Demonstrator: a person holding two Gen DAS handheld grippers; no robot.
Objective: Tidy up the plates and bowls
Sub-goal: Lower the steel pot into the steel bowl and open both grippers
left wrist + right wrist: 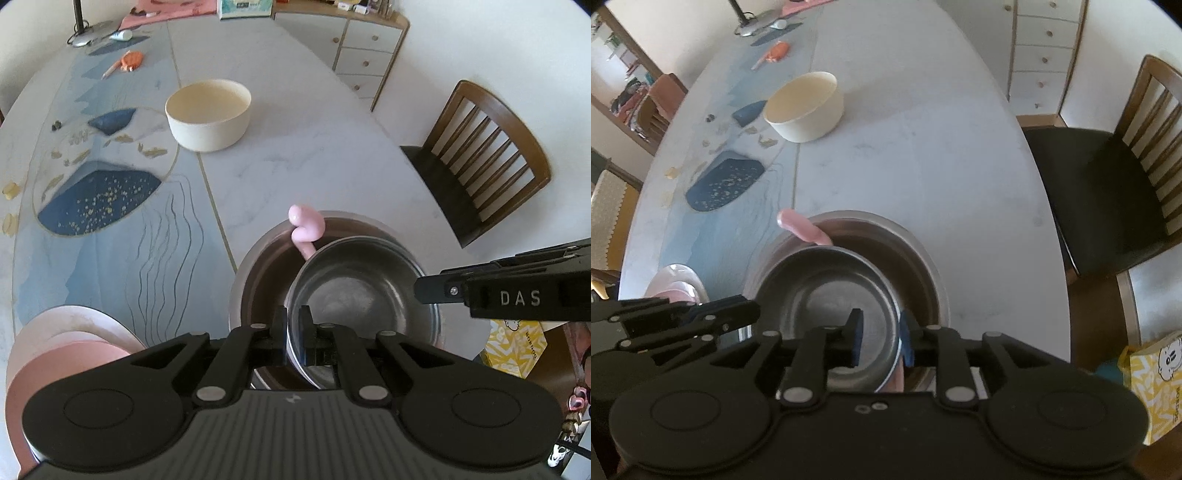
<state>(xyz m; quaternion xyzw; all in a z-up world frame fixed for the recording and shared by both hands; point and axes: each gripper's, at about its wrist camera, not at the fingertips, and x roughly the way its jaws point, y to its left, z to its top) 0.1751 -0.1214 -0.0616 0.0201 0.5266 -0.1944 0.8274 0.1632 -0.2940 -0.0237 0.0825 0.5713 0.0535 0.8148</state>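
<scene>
The left gripper (pixel 292 332) pinches the small steel bowl's (pixel 364 291) near rim; the right gripper (pixel 881 341) straddles the opposite rim, fingers parted. Lower it level into the large steel bowl (pixel 264 258), avoiding the pink spoon (pixel 304 229). The cream bowl (pixel 208 114) waits farther along the desk (pixel 295 147).

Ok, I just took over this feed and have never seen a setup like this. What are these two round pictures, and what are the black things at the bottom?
Each picture comes from a fisheye camera on a hand-held black two-finger tool, looking along its fingers.

The left tool is shut on the rim of the small steel bowl, which sits in the large steel bowl beside a pink spoon handle.

The right tool straddles the small bowl's opposite rim, jaws apart, not gripping.

Also on the white marble table: a cream round bowl and stacked pink plates.
</scene>
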